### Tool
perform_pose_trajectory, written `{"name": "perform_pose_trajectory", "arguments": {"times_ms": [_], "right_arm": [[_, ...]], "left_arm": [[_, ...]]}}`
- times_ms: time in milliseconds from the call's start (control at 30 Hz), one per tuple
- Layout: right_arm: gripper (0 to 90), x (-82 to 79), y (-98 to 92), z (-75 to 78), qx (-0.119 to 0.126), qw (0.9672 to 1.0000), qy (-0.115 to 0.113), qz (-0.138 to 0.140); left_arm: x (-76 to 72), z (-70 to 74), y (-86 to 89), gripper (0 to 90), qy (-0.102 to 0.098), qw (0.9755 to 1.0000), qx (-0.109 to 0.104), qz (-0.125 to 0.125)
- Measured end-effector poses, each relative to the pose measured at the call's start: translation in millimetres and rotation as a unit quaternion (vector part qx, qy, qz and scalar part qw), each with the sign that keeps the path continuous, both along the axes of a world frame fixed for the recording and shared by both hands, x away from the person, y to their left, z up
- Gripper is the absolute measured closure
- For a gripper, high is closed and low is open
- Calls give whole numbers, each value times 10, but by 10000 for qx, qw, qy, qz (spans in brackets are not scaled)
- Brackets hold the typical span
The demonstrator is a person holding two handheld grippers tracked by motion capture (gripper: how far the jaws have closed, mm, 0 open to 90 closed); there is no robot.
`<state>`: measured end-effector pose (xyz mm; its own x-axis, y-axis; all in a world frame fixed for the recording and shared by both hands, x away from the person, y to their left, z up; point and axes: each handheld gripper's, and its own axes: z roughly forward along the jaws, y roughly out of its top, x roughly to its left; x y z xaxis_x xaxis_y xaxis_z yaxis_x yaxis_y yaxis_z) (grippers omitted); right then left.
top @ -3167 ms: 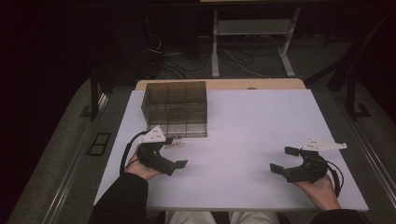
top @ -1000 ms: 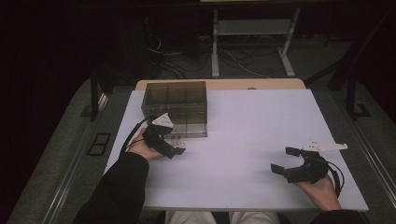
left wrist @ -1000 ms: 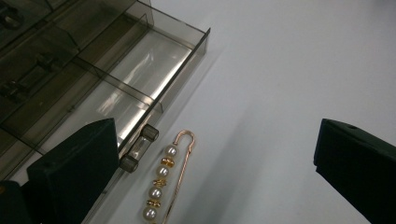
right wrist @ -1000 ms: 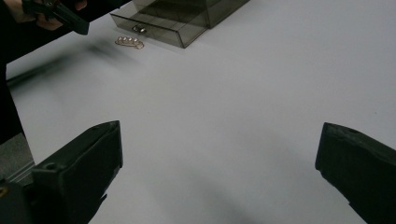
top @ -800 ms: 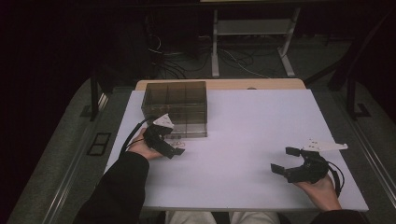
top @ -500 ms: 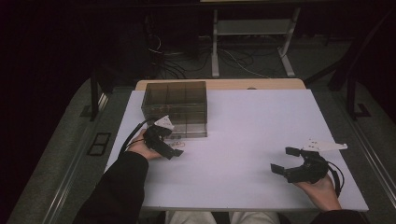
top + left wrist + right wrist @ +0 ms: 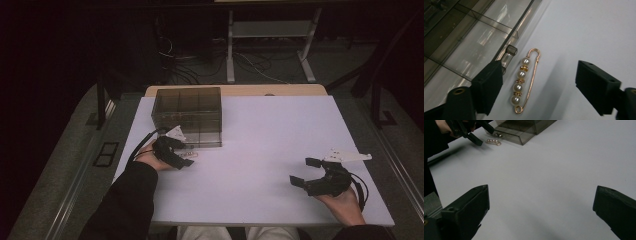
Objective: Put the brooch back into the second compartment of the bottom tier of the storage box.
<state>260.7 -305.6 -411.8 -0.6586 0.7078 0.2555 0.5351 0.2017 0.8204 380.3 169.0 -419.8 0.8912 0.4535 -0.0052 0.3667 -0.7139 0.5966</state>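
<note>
White table under us: our left tool gapes around a pearl safety-pin brooch, lying flat beside the smoked organizer box. Light, thin, slippery; pinch across the pearls. Right tool idles open, well apart.

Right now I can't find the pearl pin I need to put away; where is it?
The pearl pin lies flat on the white table, beside the smoky box's front edge, between the open left gripper's fingers.

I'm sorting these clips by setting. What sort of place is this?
Probably a lab or recording workspace: a bare white table in a dark room, loose cables on the floor behind it, and only a smoky organizer box and a pearl pin laid out.
</note>
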Motion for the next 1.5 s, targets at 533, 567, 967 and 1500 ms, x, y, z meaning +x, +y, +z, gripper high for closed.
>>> {"name": "perform_pose_trajectory", "arguments": {"times_ms": [533,567,967,1500], "right_arm": [[4,2,-2,0,-1,10000,-18,-1],[5,2,-1,0,-3,10000,-17,1],[4,2,-3,-1,-10,10000,-22,-4],[4,4,-5,-3,-11,10000,-17,-7]], "left_arm": [[60,-43,67,490,79,9999,-72,65],[63,-46,70,500,68,9999,-59,61],[112,-75,121,589,-2,10000,-48,84],[157,-148,101,664,165,9998,-54,-34]]}}
